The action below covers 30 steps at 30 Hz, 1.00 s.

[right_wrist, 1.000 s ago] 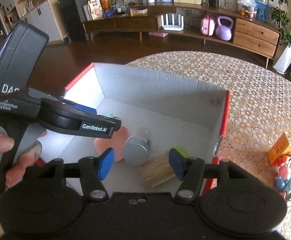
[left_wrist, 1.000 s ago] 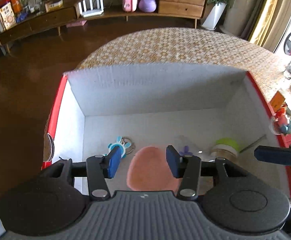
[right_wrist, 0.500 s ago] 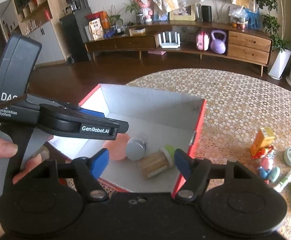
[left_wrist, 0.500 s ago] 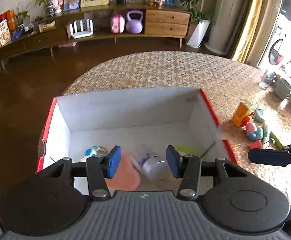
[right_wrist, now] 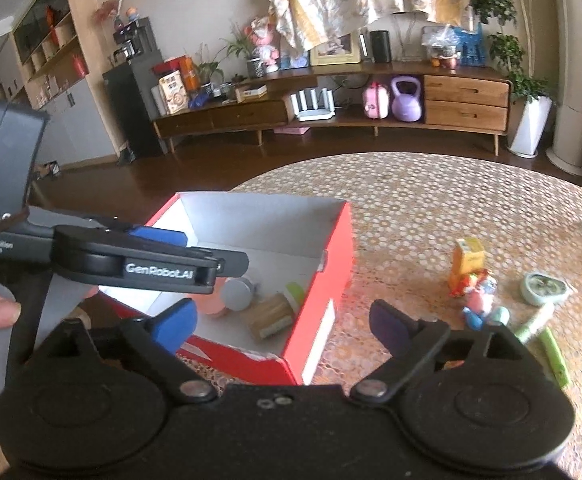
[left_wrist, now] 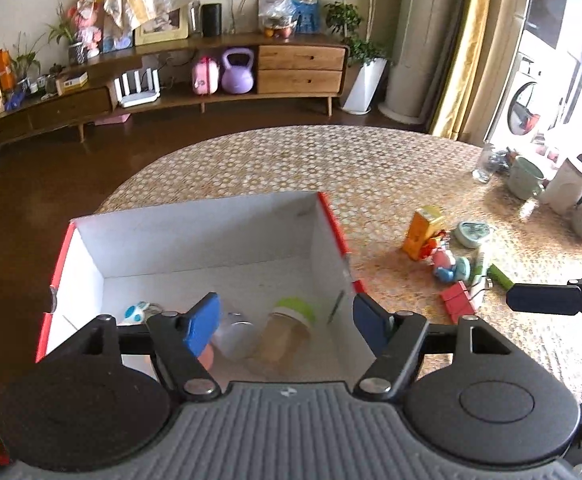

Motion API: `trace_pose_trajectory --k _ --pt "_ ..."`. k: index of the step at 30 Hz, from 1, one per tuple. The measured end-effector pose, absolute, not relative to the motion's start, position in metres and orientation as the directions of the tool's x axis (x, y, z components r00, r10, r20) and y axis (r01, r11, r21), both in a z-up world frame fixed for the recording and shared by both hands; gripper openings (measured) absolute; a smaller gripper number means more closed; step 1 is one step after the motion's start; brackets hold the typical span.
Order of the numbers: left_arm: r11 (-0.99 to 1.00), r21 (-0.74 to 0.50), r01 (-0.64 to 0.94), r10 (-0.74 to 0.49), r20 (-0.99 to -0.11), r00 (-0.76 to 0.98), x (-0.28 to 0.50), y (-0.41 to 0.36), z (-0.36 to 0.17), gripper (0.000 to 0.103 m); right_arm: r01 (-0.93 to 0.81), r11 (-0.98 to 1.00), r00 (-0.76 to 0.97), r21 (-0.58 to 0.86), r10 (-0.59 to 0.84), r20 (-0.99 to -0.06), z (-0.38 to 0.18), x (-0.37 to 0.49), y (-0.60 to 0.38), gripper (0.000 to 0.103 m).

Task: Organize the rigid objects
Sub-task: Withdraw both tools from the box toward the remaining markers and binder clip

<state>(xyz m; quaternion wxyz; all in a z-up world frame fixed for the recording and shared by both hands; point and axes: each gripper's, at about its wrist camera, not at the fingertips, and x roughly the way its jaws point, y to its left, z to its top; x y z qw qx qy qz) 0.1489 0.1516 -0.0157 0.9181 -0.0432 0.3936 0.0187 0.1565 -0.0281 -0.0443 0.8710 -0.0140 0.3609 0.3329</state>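
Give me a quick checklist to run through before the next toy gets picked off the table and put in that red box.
1. Left claw empty, jaws just opened: ok.
2. Right claw empty, jaws just opened wide: ok.
3. Red box upright, top open: ok.
4. Room left in the box beside the green-lidded jar: ok.
5. Loose toys in the open on the table: ok.
6. Which toy is easiest to grip: cannot tell.

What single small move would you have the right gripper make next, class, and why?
Probably swing the right gripper toward the loose toys on the table. Its jaws have just been opening and hold nothing, while the box already has a jar inside.
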Motion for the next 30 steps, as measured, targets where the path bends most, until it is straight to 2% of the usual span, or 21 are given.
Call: trace_pose_trajectory --k 5,9,11,12,17,27,30 --pt "0.996 -0.071 -0.045 -0.019 -0.711 0.703 0.146 0.129 -0.012 0.073 -0.565 0.798 0.548 0.212 0.554 -0.627 -0.044 0.153 -0.055 0.102" --pt "0.995 -0.092 -0.031 -0.042 -0.700 0.713 0.146 0.113 -0.011 0.073 -0.546 0.812 0.574 0.206 0.542 -0.613 -0.044 0.150 -0.076 0.103" --pt "0.995 -0.100 -0.013 -0.061 -0.691 0.721 0.145 0.104 -0.009 0.083 -0.530 0.822 0.585 0.210 0.533 -0.611 -0.045 0.150 -0.087 0.103" --pt "0.994 -0.106 -0.005 -0.069 -0.684 0.726 0.144 0.100 -0.009 0.084 -0.523 0.826 0.589 0.212 0.530 -0.610 -0.046 0.151 -0.093 0.103" --pt "0.990 -0.136 0.028 -0.112 -0.662 0.741 0.144 0.080 -0.010 0.084 -0.495 0.840 0.598 0.224 0.516 -0.613 -0.053 0.152 -0.125 0.103" --pt "0.983 -0.168 0.068 -0.165 -0.677 0.717 0.157 0.045 -0.032 0.086 -0.427 0.879 0.621 0.214 0.457 -0.636 -0.073 0.158 -0.177 0.103" --pt "0.985 -0.151 0.079 -0.160 -0.666 0.729 0.161 0.033 -0.038 0.096 -0.406 0.889 0.629 0.210 0.439 -0.642 -0.079 0.161 -0.190 0.102"
